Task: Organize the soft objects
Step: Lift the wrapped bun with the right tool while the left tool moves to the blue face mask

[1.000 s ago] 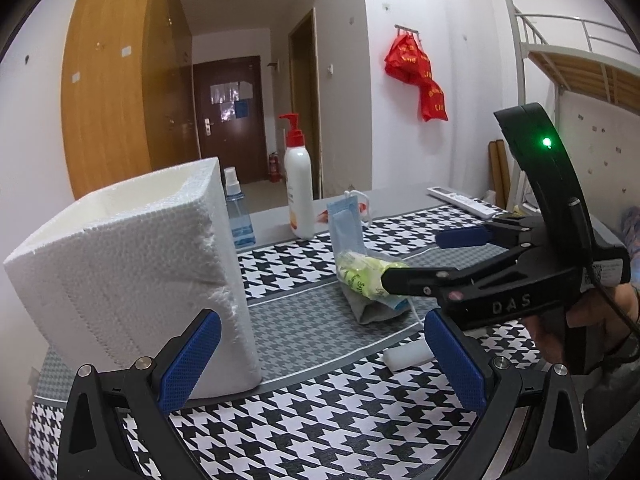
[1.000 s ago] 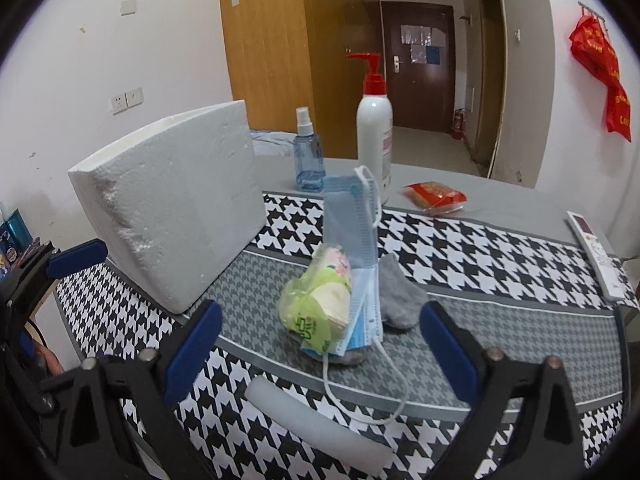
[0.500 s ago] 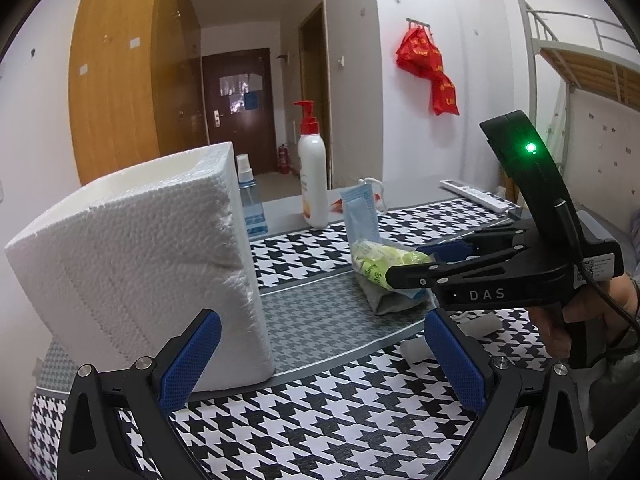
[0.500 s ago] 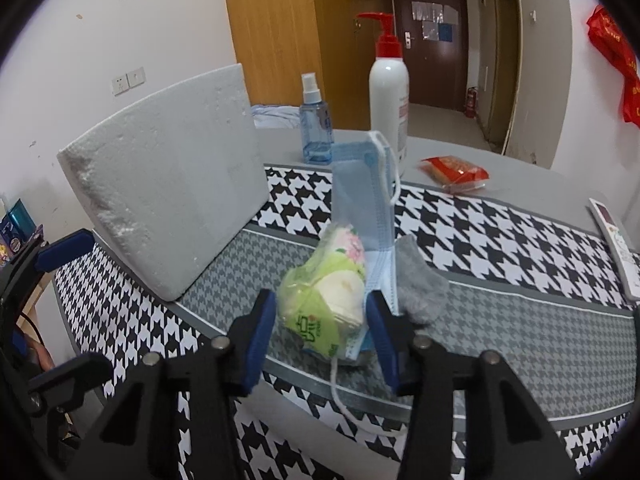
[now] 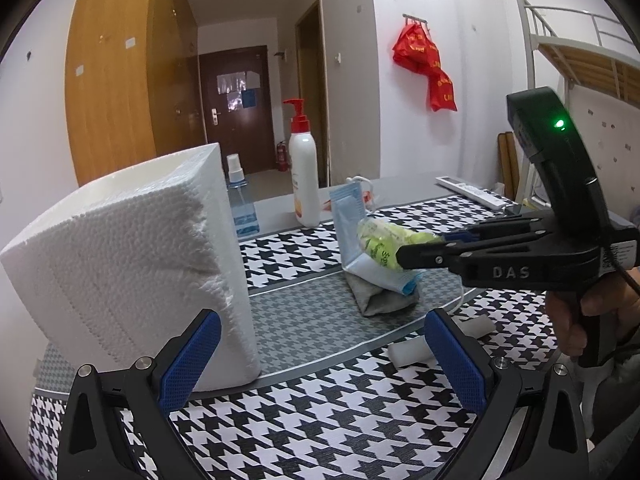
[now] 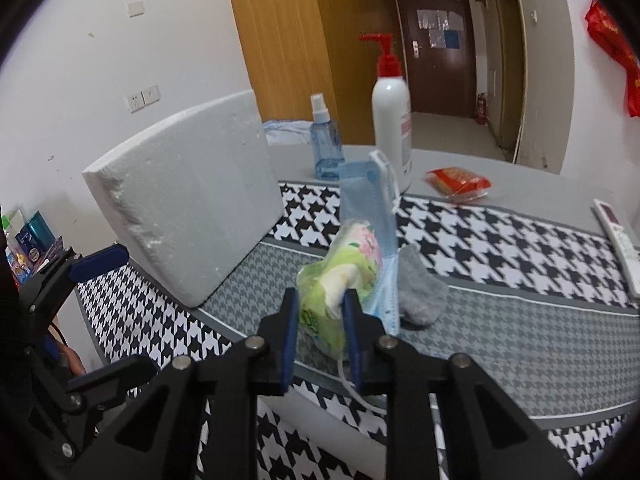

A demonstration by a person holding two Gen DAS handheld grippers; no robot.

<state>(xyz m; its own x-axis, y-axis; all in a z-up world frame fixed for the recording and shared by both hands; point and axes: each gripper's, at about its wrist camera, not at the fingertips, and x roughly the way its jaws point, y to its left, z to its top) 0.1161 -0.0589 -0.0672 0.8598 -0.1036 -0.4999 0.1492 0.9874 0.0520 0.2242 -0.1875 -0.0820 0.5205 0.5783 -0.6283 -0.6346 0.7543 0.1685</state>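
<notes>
Closing in over the last moment, the right gripper (image 6: 320,312) now has its blue pads pressed into the near end of a green tissue pack (image 6: 340,276), which sits on the houndstooth table cloth (image 6: 500,240) against a blue face mask (image 6: 366,196) and a grey sock (image 6: 420,284). The left gripper (image 5: 320,354) waits nearby with jaws wide apart and empty. Beyond stands the white foam box (image 5: 128,256), probably where the pack goes next.

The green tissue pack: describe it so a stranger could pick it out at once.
Start at the white foam block on the houndstooth tablecloth. Right of it is a small pile. The green tissue pack lies against a blue face mask and grey sock, the only crinkly green floral wrapper.
</notes>
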